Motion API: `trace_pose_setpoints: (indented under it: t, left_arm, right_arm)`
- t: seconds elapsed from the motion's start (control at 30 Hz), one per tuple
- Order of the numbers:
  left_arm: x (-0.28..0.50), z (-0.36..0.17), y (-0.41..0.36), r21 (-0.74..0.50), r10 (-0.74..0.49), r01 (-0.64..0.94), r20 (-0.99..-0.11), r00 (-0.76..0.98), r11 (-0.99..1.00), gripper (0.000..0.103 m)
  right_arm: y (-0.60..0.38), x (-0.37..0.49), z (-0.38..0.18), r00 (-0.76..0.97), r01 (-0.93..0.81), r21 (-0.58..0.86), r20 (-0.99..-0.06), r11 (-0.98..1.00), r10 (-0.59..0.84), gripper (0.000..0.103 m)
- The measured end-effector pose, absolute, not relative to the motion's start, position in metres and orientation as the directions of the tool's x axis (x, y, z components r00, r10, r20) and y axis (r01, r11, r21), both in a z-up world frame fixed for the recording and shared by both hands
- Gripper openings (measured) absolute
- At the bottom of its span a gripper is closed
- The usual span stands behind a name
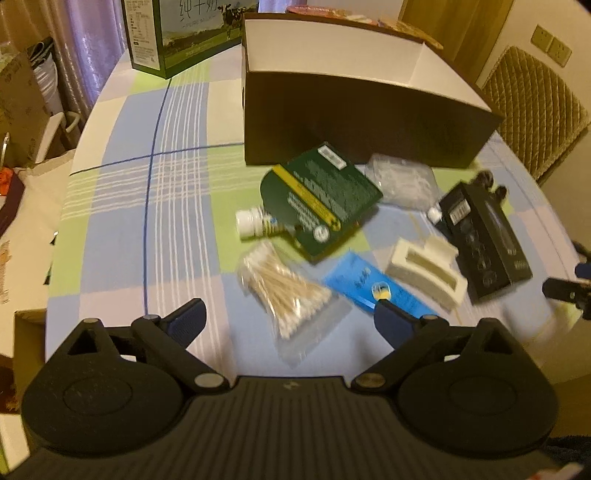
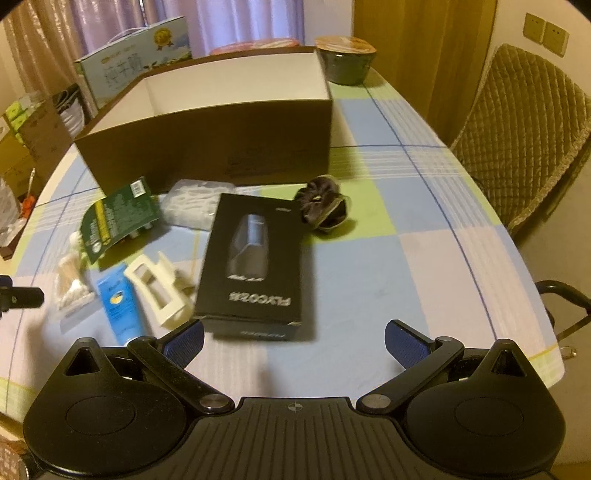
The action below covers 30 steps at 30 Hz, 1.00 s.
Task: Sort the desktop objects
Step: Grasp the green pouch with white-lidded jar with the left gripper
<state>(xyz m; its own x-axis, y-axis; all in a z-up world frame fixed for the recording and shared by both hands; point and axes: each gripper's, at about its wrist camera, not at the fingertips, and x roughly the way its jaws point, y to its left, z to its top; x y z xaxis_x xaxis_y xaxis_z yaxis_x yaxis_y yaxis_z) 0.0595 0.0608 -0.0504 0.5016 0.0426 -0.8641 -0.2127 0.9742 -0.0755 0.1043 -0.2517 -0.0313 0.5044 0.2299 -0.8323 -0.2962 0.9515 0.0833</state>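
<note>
A brown open box (image 1: 354, 122) (image 2: 207, 144) with a white inside stands at the back of the table. In front of it lie a green battery card (image 1: 321, 203) (image 2: 114, 218), a white pill bottle (image 1: 251, 221), a bag of cotton swabs (image 1: 288, 291) (image 2: 68, 284), a blue tube (image 1: 373, 286) (image 2: 120, 308), a cream hair claw (image 1: 424, 273) (image 2: 159, 291), a clear packet (image 1: 402, 181) (image 2: 192, 203), a black product box (image 1: 484, 236) (image 2: 255, 262) and a dark scrunchie (image 2: 323, 206). My left gripper (image 1: 290, 321) hangs open above the swab bag. My right gripper (image 2: 293, 341) is open just short of the black box.
A checked cloth (image 1: 147, 206) (image 2: 424, 229) covers the table. A milk carton (image 1: 181, 33) (image 2: 136, 55) and a noodle cup (image 2: 347, 59) stand behind the box. A padded chair (image 1: 532, 110) (image 2: 517, 136) is at the right edge. Cardboard boxes (image 1: 18, 110) crowd the floor on the left.
</note>
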Motion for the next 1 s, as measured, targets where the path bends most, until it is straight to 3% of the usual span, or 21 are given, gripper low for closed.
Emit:
trace_pose_setpoints:
  t: [0.23,0.57,0.67,0.77,0.9,1.0]
  left_arm:
    - [0.097,-0.061,0.084,-0.144,-0.024,-0.180,-0.838,0.544,0.973,0.092]
    - [0.146,-0.083,0.120,-0.274,-0.089,-0.239,-0.809,0.580,0.932,0.077]
    - [0.153,-0.093,0.127,-0.300,-0.107,-0.257,-0.815,0.569,0.919,0.061]
    - [0.154,-0.097,0.132,-0.366,-0.151,-0.260,-0.791,0.592,0.894,0.027]
    - [0.151,-0.086,0.128,-0.416,-0.204,-0.195,-0.736,0.645,0.888,0.013]
    - [0.151,-0.073,0.113,-0.388,-0.214,-0.122,-0.715,0.665,0.914,0.008]
  right_arm:
    - [-0.262,0.125,-0.035,0.498,-0.265,0.086,-0.841,0.960,0.213,0.101]
    - [-0.272,0.155,-0.037,0.489,-0.234,0.074,-0.853,0.969,0.183,0.101]
    - [-0.276,0.161,-0.037,0.487,-0.226,0.072,-0.856,0.972,0.176,0.101]
    - [-0.280,0.164,-0.038,0.488,-0.217,0.068,-0.856,0.974,0.169,0.101]
    - [-0.286,0.167,-0.039,0.486,-0.198,0.068,-0.860,0.978,0.158,0.101]
    - [-0.290,0.168,-0.039,0.488,-0.187,0.064,-0.860,0.980,0.149,0.101]
